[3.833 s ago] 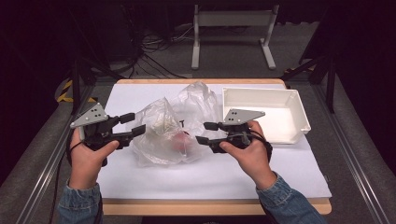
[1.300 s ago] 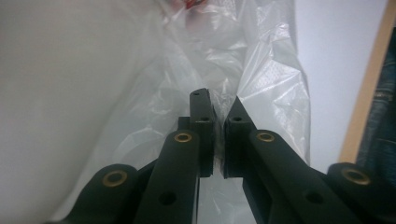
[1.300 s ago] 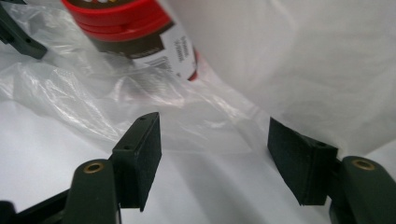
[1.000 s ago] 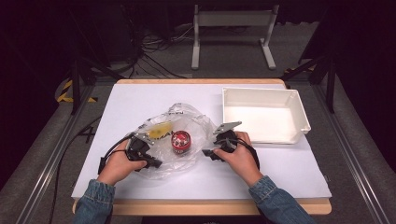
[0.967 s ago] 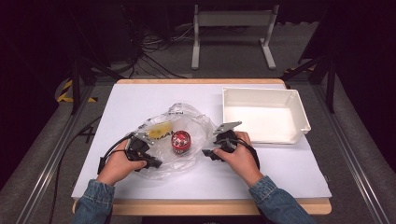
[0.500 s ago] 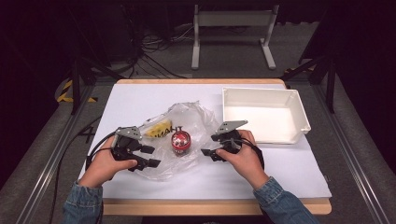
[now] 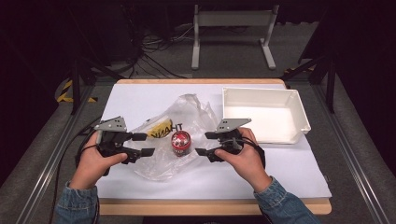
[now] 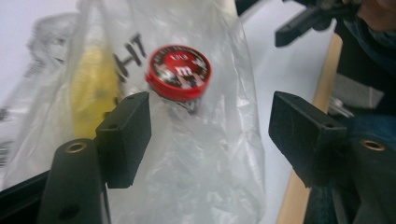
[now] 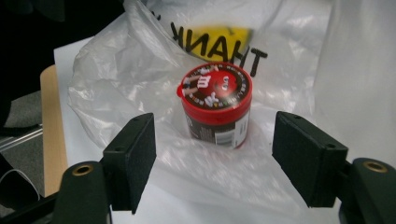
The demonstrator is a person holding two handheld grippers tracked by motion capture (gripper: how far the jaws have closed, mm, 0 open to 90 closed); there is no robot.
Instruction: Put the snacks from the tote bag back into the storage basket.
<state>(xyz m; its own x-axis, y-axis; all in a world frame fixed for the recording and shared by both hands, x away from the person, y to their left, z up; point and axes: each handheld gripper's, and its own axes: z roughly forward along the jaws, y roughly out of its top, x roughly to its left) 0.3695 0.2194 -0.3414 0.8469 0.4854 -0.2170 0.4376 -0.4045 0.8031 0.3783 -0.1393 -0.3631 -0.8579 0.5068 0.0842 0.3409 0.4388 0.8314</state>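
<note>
One red tub (image 7: 180,142) btwn claws, untouched

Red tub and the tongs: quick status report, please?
Left tongs just opened, right tongs open, both empty. Red tub upright on the plastic bag between them. Nothing in the way.

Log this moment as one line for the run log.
left hand-held gripper: open, jaws just opened, nothing between | right hand-held gripper: open, empty | red-lidded tub: upright on plastic bag | white bin: empty
</note>
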